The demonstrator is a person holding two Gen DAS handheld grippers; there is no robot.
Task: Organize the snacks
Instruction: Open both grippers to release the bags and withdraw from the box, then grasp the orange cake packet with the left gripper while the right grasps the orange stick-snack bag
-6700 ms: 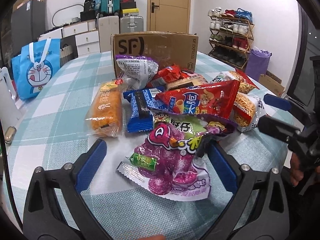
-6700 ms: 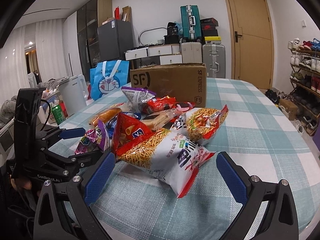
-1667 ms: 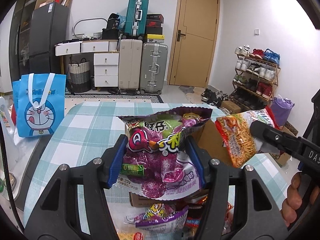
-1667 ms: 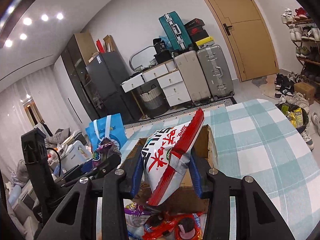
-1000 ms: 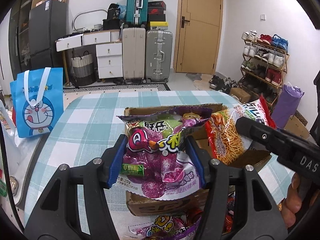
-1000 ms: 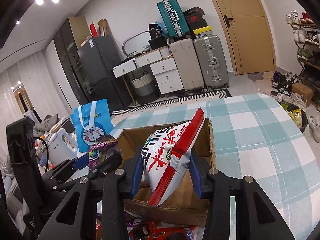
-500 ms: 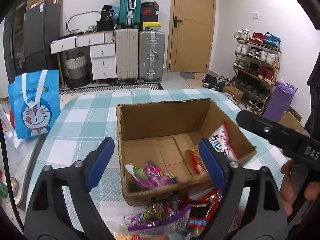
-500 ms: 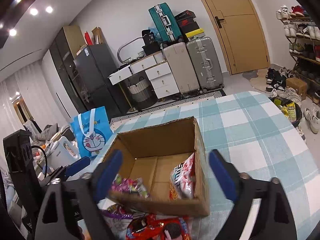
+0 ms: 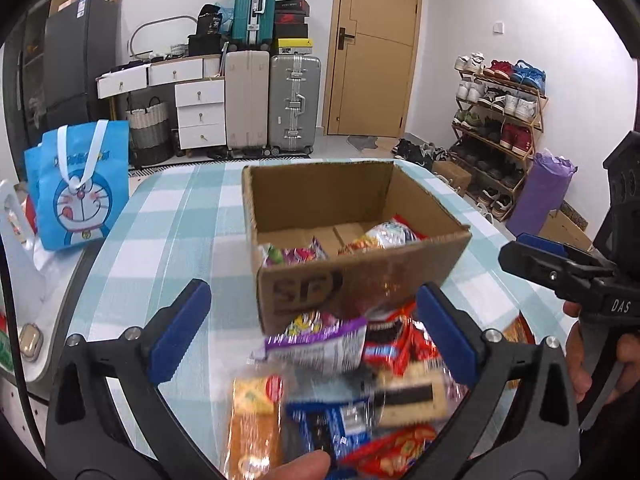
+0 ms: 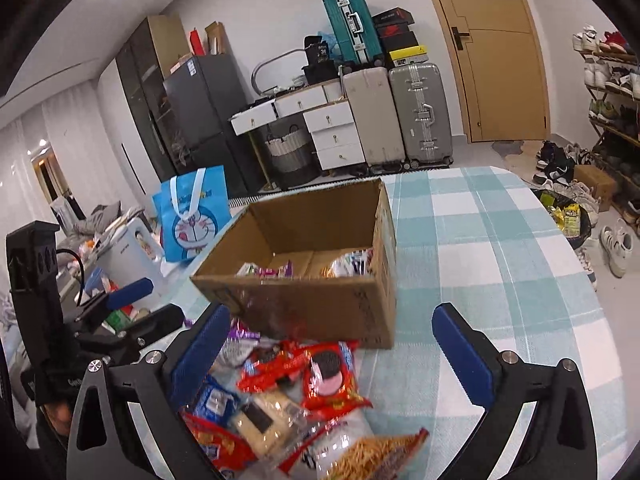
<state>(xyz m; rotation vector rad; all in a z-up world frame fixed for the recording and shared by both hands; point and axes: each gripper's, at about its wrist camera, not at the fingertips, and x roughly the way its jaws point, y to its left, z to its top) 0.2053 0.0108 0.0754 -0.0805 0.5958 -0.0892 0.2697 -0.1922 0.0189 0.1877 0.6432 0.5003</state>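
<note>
Both grippers stand with jaws still opening, wide apart and holding nothing. The left gripper (image 9: 312, 328) hovers above the near snack pile (image 9: 340, 392) on the checked tabletop (image 9: 160, 232); the right gripper (image 10: 328, 340) hovers over the same pile, right of the left one. The pile's packets overlap and blur, so no exact count can be given. Just beyond the pile, touching it, sits one open cardboard box (image 9: 360, 280). Two packets lie inside: a purple candy bag (image 9: 294, 254) on the left and a noodle-snack bag (image 9: 384, 236) on the right. One blue cartoon bag (image 9: 78, 192) stands far left.
</note>
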